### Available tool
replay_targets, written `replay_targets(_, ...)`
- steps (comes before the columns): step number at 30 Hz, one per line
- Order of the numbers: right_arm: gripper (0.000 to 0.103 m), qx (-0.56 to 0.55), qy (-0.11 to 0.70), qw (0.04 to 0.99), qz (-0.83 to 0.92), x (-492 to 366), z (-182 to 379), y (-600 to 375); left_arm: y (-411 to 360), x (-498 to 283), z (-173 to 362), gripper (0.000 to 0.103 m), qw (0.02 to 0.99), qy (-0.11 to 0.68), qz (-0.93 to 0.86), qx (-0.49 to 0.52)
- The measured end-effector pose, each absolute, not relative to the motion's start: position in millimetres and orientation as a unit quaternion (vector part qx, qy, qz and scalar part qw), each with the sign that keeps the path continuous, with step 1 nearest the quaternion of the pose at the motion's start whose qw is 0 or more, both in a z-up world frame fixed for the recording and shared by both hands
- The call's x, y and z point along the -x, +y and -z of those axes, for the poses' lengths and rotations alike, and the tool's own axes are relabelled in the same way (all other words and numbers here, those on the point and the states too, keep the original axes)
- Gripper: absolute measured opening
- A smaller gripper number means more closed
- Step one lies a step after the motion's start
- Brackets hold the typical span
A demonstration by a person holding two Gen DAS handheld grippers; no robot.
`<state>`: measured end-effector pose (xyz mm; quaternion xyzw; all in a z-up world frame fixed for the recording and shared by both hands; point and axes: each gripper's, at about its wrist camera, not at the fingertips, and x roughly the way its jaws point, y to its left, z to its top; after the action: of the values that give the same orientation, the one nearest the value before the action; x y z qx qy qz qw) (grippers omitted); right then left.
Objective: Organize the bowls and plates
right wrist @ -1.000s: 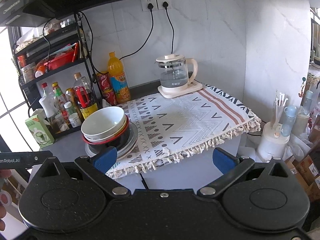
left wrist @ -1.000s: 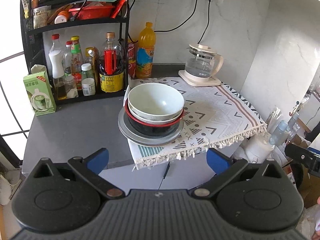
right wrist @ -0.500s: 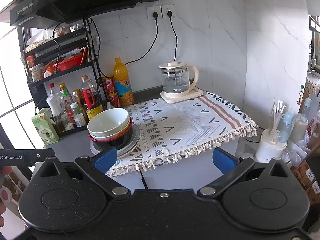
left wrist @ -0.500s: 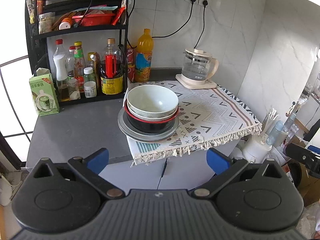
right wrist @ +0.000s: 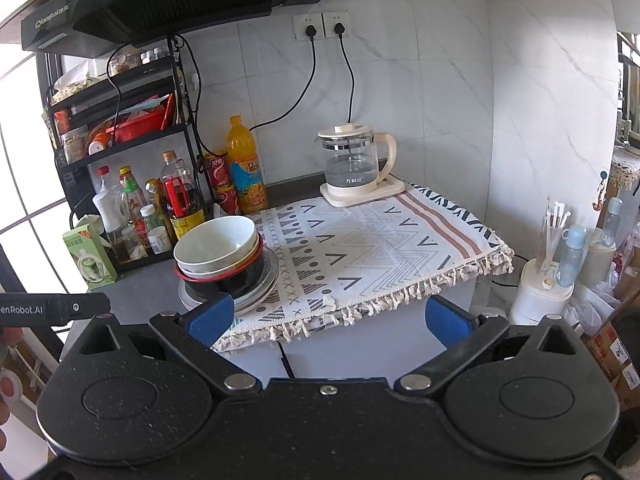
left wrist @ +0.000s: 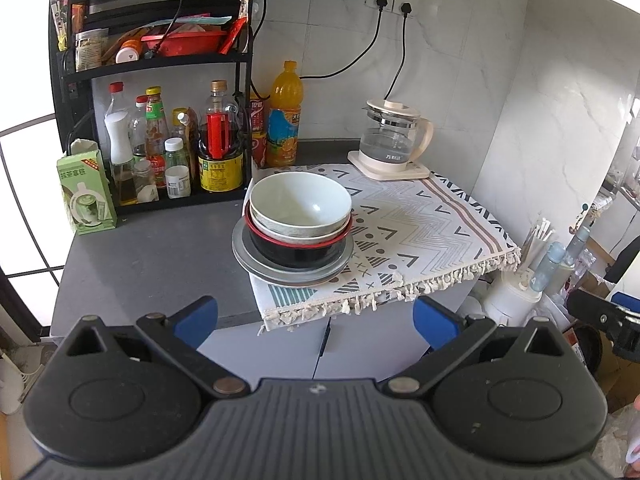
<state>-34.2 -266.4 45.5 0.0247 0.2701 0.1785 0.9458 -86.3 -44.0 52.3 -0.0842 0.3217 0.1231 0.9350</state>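
Note:
A stack stands at the left edge of the patterned cloth point(left wrist: 420, 220): a white bowl point(left wrist: 300, 200) on top, a second pale bowl under it, then a black bowl with a red rim point(left wrist: 296, 250), all on a grey plate point(left wrist: 244, 258). The stack also shows in the right wrist view point(right wrist: 218, 246). My left gripper point(left wrist: 316, 320) is open and empty, well back from the counter and facing the stack. My right gripper point(right wrist: 328, 318) is open and empty, also back from the counter, with the stack just beyond its left finger.
A black rack of bottles point(left wrist: 160, 140) and a green carton point(left wrist: 86, 194) stand on the grey counter point(left wrist: 152, 256) at left. An orange juice bottle point(left wrist: 285, 116) and a glass kettle point(left wrist: 390, 140) stand at the back. A white canister with straws point(right wrist: 544, 280) is at right.
Both grippers have drawn back and risen from the counter, so the stack looks smaller and more of the wall shows. The stack has not moved.

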Motion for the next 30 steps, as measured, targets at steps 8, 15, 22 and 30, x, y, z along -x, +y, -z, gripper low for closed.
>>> replay_targets(8,0.103,-0.02,0.27,0.946,-0.181,33.6,-45.8,-265.0,-42.8,81.6,-52.4,0.103,0.936,0.32,-0.124,0.082)
replay_targets(15,0.103,-0.02,0.269,0.946,-0.181,32.4,-46.5,-263.9,-40.4,81.2,-50.4,0.103,0.934,0.322,-0.125,0.087)
replay_targets(22,0.103,-0.018,0.271,0.944,-0.185,31.8,-45.3,-262.4,-38.6,79.9,-49.6,0.103,0.934,0.323,-0.124,0.086)
replay_targets(30,0.103,-0.014,0.272,0.944,-0.188,31.8,-44.7,-259.2,-37.9,79.6,-50.0,0.103,0.934,0.324,-0.124,0.086)
